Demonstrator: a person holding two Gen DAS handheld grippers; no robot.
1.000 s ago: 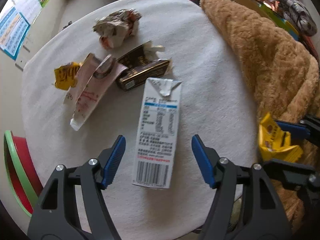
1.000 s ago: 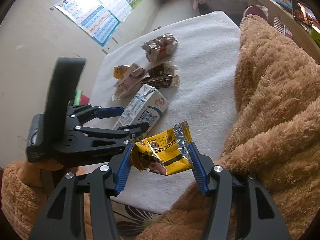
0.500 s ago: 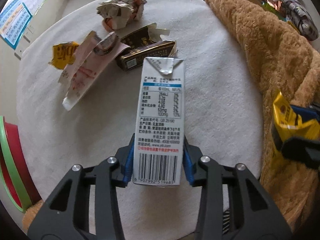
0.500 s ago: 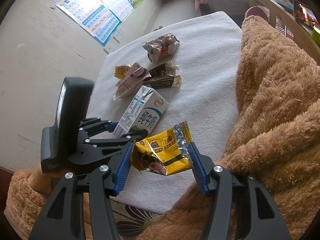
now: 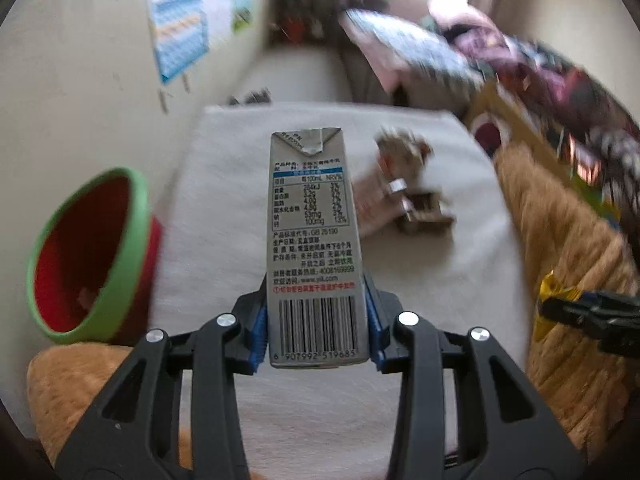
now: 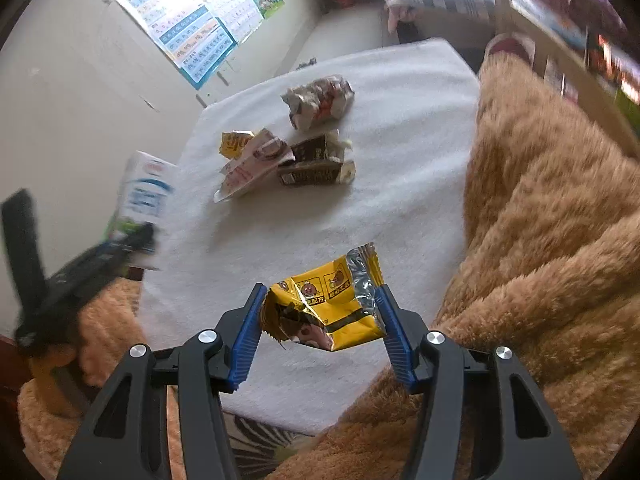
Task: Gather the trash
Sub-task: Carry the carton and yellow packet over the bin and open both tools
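My left gripper (image 5: 316, 330) is shut on a white milk carton (image 5: 314, 240), lifted off the white cloth (image 5: 400, 272), barcode end between the blue pads. The right wrist view shows the same carton (image 6: 146, 192) blurred at the far left, above the cloth's left edge. My right gripper (image 6: 320, 322) is shut on a crumpled yellow snack wrapper (image 6: 324, 308) held over the near part of the cloth. Several more scraps lie mid-cloth: a crumpled paper wrapper (image 6: 318, 100), a brown carton (image 6: 316, 168), a pink flattened carton (image 6: 252, 164) and a small yellow wrapper (image 6: 234, 142).
A red bin with a green rim (image 5: 92, 252) stands left of the cloth, its mouth tilted toward the left wrist camera. A brown fleece blanket (image 6: 552, 220) covers the right side. Posters (image 6: 192, 28) hang on the left wall. A bed (image 5: 420, 48) lies beyond.
The left gripper shut on the milk carton, lifted it off the cloth and swung it left toward the red bin. The right gripper kept still, holding the yellow wrapper.
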